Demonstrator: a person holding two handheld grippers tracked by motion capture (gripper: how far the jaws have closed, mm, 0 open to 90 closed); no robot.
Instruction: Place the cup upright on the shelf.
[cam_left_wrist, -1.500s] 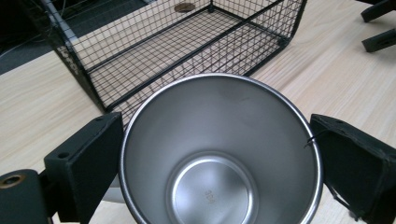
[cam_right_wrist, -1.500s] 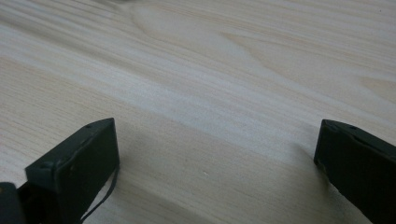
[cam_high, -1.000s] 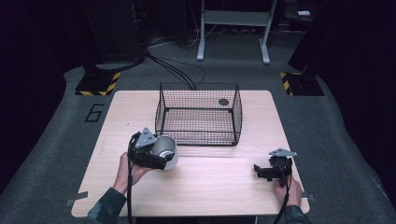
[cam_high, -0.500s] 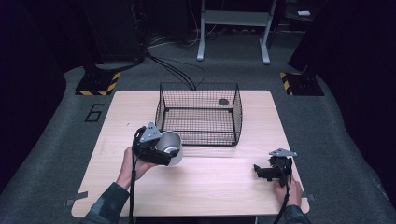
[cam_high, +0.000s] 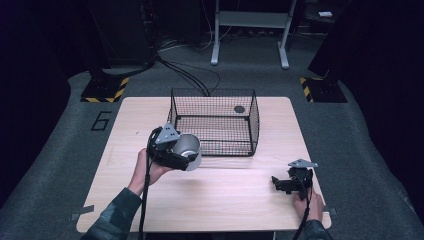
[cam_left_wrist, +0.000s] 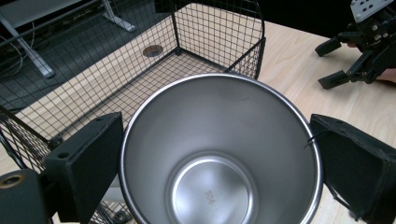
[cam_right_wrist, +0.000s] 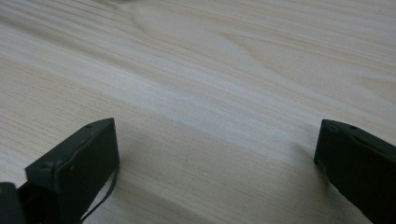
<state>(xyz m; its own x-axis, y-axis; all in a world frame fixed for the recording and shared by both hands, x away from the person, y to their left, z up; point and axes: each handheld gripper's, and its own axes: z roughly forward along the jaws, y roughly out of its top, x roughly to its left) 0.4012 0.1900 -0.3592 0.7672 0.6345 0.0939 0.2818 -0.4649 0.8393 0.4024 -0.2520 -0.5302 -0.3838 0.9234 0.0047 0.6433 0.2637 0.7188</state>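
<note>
A shiny steel cup (cam_high: 189, 149) is held in my left gripper (cam_high: 176, 151), which is shut on its sides just in front of the near-left corner of the black wire basket (cam_high: 255, 125). In the left gripper view the cup (cam_left_wrist: 219, 154) opens toward the camera, and its inside is bare. The basket (cam_left_wrist: 219, 32) stands right behind it. My right gripper (cam_high: 289, 183) rests low near the table's front right, open, with only bare wood between its jaws (cam_right_wrist: 217, 144). It appears as well in the left gripper view, as the right gripper (cam_left_wrist: 355, 60).
The wooden table (cam_high: 235, 200) has a dark round hole (cam_high: 239, 108) seen through the basket's far side. Cables and a desk frame (cam_high: 250, 20) lie on the floor beyond. Yellow-black striped blocks (cam_high: 105, 89) sit off the far corners.
My left gripper has carried the cup a little to the right and farther away, closer to the basket. The right gripper has stayed where it was.
</note>
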